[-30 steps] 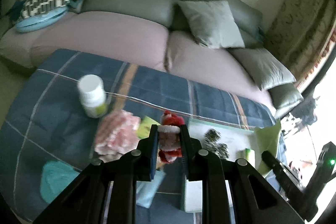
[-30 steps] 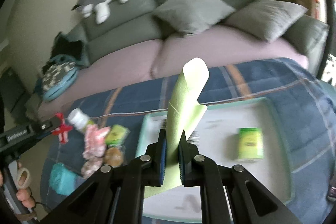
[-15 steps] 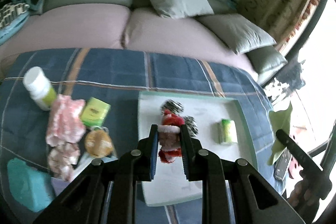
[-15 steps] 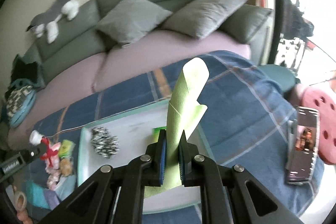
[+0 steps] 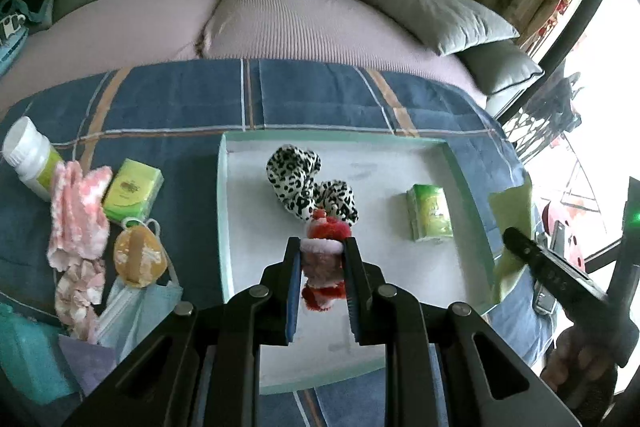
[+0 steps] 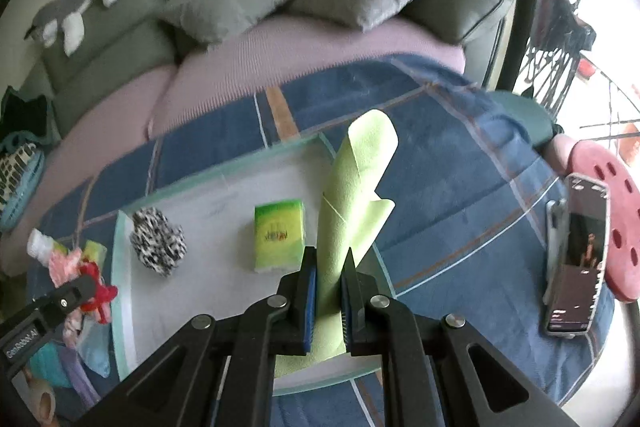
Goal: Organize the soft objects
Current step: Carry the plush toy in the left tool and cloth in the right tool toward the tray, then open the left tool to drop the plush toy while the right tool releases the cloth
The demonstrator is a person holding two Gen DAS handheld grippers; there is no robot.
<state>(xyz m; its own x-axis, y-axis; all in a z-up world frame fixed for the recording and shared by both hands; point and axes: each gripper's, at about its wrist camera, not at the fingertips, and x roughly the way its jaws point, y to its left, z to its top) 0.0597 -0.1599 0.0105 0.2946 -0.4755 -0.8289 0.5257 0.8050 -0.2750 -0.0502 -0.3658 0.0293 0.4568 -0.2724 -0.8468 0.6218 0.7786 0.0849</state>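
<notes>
Left gripper (image 5: 322, 269): matte black plastic, two flat fingers (image 5: 294, 283) with blue pads on inner faces, angular linkage arms behind, round silver screws at pivots, triangular cut-outs in lower arms. Right gripper (image 6: 330, 285): same black build, blue inner pads, silver screws, triangular cut-outs. Seen from right wrist view, left gripper side bears small white lettering, one round screw near tip. Green indicator light glows on right unit in left wrist view. Bare skin of hand (image 5: 576, 371) below that light.
</notes>
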